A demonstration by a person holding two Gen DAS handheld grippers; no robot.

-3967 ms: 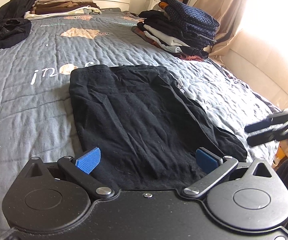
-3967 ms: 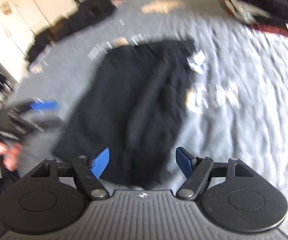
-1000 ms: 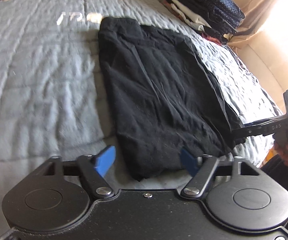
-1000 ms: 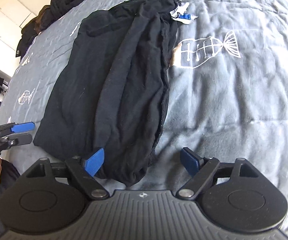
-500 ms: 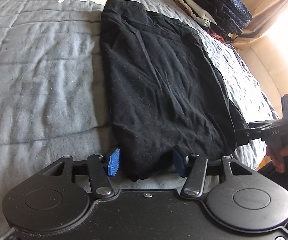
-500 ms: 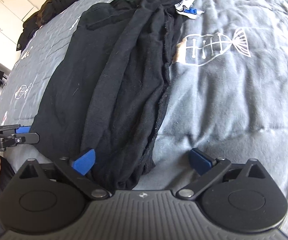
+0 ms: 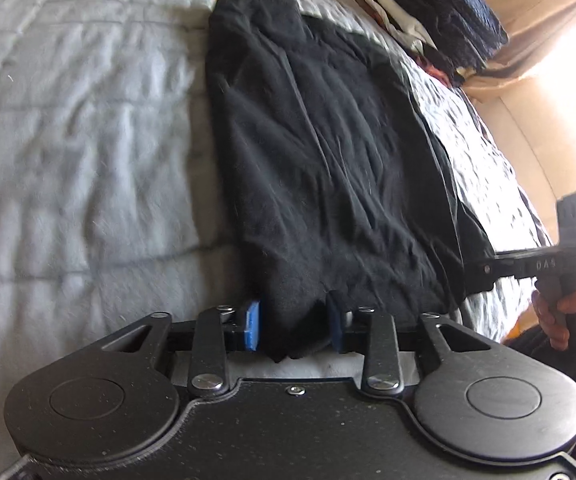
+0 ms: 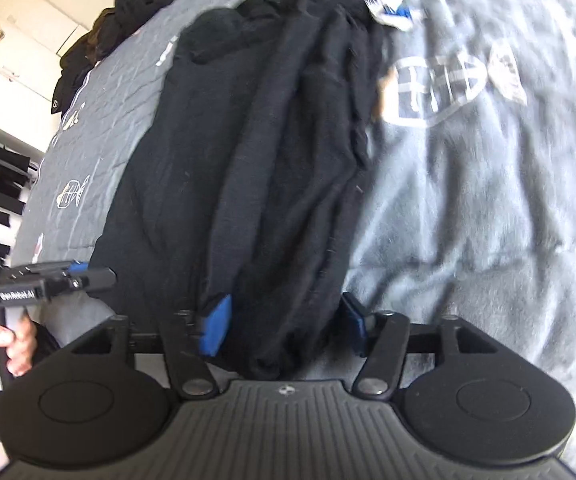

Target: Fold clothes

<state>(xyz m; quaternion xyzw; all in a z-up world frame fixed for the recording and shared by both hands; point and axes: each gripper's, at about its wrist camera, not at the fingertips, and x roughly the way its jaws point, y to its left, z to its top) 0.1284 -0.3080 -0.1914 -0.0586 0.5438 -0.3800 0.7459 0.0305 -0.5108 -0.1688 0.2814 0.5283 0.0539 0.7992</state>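
A black garment [image 7: 328, 160] lies folded lengthwise on the grey bedspread [image 7: 88, 160], its near hem towards me. My left gripper [image 7: 293, 326] is closing, and its blue pads squeeze the hem's left corner, which bunches between them. The right wrist view shows the same black garment [image 8: 268, 140], with my right gripper [image 8: 284, 326] at the hem's right end. Its jaws are closing with the thick cloth between them, the pads just at its sides. Each view catches the other tool at its edge: the right gripper [image 7: 484, 270] and the left gripper [image 8: 104, 276].
A stack of folded clothes [image 7: 448, 20] sits at the far right of the bed, near a curtain and a cream sofa [image 7: 548, 120]. A dark pile [image 8: 128, 12] lies at the far left. A white tag [image 8: 392, 12] marks the garment's far end, beside a fish print [image 8: 440, 88].
Both grippers' jaws have narrowed around the garment's near hem. The left narrowed steadily onto its corner. The right first widened, then came in. The hem now bunches between the left pads.
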